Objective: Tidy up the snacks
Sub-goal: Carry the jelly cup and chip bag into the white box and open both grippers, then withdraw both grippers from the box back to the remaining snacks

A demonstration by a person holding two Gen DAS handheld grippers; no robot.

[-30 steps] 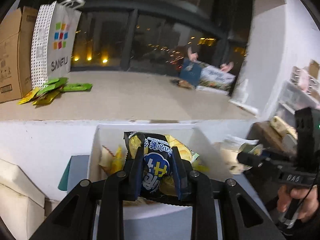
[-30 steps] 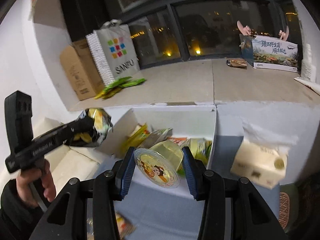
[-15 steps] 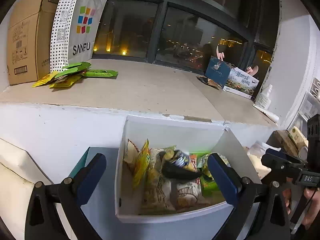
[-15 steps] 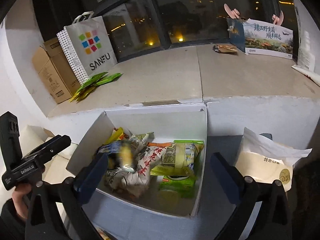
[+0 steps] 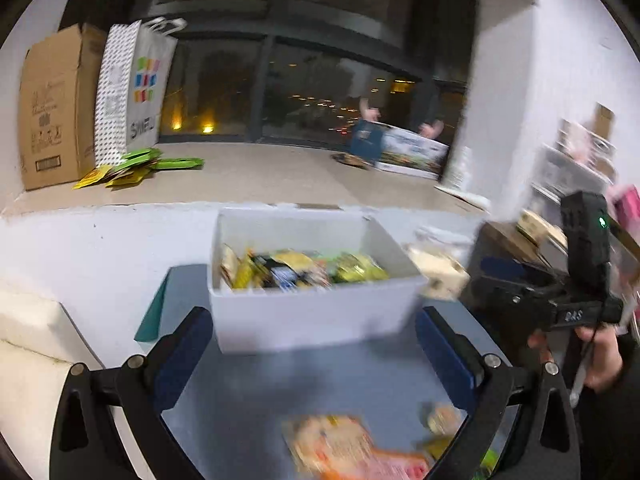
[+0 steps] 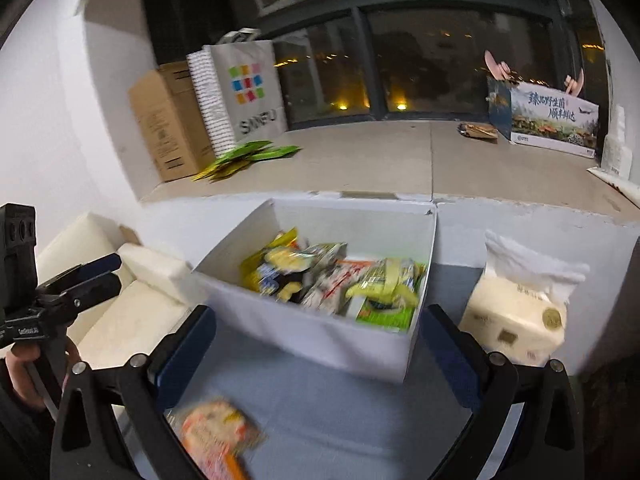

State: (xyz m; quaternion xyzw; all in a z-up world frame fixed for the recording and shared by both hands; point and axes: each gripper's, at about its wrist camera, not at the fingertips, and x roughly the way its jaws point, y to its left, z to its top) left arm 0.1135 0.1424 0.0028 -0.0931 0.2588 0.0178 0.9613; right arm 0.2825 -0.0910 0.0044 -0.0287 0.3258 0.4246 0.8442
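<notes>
A white box (image 5: pixel 312 316) (image 6: pixel 320 336) on the grey-blue tabletop holds several snack packets (image 5: pixel 296 270) (image 6: pixel 340 280). My left gripper (image 5: pixel 316 356) is open and empty, just short of the box's near wall. My right gripper (image 6: pixel 316 354) is open and empty, also just short of the box. An orange snack packet (image 5: pixel 352 452) (image 6: pixel 216 436) lies on the tabletop below the fingers. A small round snack (image 5: pixel 442 418) lies beside it. The left gripper also shows in the right wrist view (image 6: pixel 96 276), and the right gripper's body shows at the right of the left wrist view.
A tissue pack (image 6: pixel 520 312) (image 5: pixel 436 268) stands right of the box. Behind is a window ledge (image 6: pixel 400 168) with a cardboard box (image 6: pixel 168 124), a SANFU bag (image 6: pixel 244 92), green sachets (image 6: pixel 248 156) and a printed carton (image 6: pixel 548 120). A cream cushion (image 6: pixel 120 308) lies left.
Both grippers have drawn back and lower from above the box. A second ago each was shut on a snack; both opened and the snacks now lie in the box.
</notes>
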